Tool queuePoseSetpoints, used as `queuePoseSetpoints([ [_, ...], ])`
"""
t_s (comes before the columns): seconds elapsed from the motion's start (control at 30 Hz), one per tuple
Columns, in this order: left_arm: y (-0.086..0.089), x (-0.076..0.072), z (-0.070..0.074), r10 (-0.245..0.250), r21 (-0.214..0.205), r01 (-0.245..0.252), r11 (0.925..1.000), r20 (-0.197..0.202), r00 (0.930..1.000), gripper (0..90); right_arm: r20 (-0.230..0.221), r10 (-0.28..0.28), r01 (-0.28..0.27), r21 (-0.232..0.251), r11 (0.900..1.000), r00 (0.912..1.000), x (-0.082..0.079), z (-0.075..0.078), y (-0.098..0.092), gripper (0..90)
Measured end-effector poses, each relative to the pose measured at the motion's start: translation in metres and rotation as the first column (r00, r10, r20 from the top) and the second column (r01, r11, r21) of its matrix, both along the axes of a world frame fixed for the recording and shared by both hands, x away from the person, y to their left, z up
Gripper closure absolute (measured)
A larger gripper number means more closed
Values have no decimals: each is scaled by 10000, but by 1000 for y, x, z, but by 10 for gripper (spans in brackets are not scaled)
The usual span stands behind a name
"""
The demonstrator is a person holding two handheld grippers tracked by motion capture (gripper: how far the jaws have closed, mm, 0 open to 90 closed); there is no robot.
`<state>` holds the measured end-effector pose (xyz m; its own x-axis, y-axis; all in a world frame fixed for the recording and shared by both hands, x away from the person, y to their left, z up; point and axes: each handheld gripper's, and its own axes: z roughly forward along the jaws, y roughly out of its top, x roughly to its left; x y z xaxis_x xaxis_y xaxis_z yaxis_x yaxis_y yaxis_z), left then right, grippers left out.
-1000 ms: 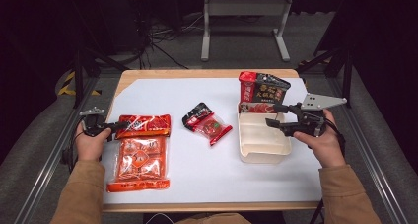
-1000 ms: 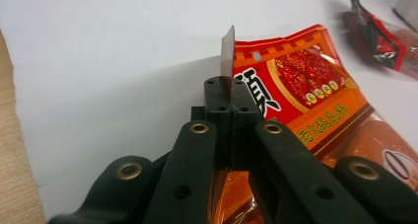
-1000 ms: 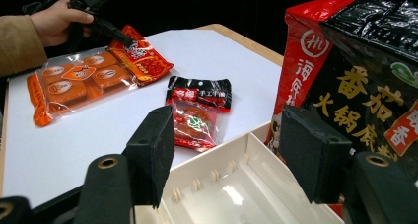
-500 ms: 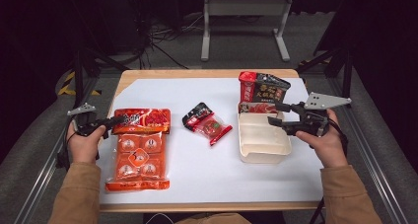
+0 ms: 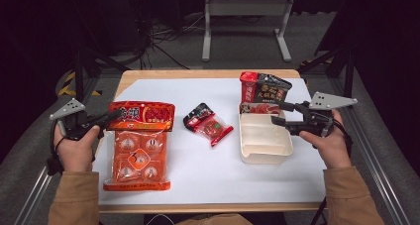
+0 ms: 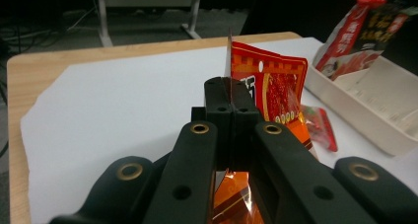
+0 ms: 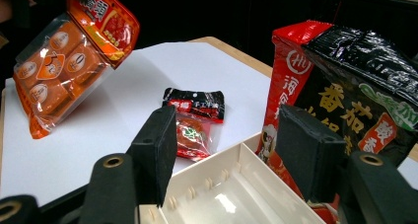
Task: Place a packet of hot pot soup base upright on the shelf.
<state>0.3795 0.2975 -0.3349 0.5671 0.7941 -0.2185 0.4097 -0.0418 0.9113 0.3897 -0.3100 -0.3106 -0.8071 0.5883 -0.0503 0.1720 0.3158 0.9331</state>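
The orange six-cell packet (image 5: 137, 145) hangs tilted, top edge raised, bottom apparently resting near the table's left front corner.

Light falls from above onto the white sheet (image 5: 208, 160), which shows bright while the room behind sinks to near black. The orange pack (image 5: 138, 145) throws a soft shadow and glints with glare; the tray (image 7: 236, 194) carries a small highlight. In both gripper views the near black jaws are blurred, and the high view is soft and grainy.
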Motion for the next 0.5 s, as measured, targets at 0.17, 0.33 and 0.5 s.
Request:
queuePoseSetpoints([
  [0.17, -11, -16, 20, -306, 376, 289, 9989, 453, 9985, 899, 32, -16, 16, 15, 10000, 10000, -1, 1, -1, 414],
  [0.33, -26, -32, 39, -780, 734, 710, 9948, 983, 9921, 899, 106, -75, 75, 33, 10000, 9999, -3, 3, -1, 415],
  [0.5, -42, -46, 53, -988, 1138, 825, 9901, 1458, 9844, 899, 131, -69, 68, 40, 10000, 9999, -4, 4, -1, 415],
])
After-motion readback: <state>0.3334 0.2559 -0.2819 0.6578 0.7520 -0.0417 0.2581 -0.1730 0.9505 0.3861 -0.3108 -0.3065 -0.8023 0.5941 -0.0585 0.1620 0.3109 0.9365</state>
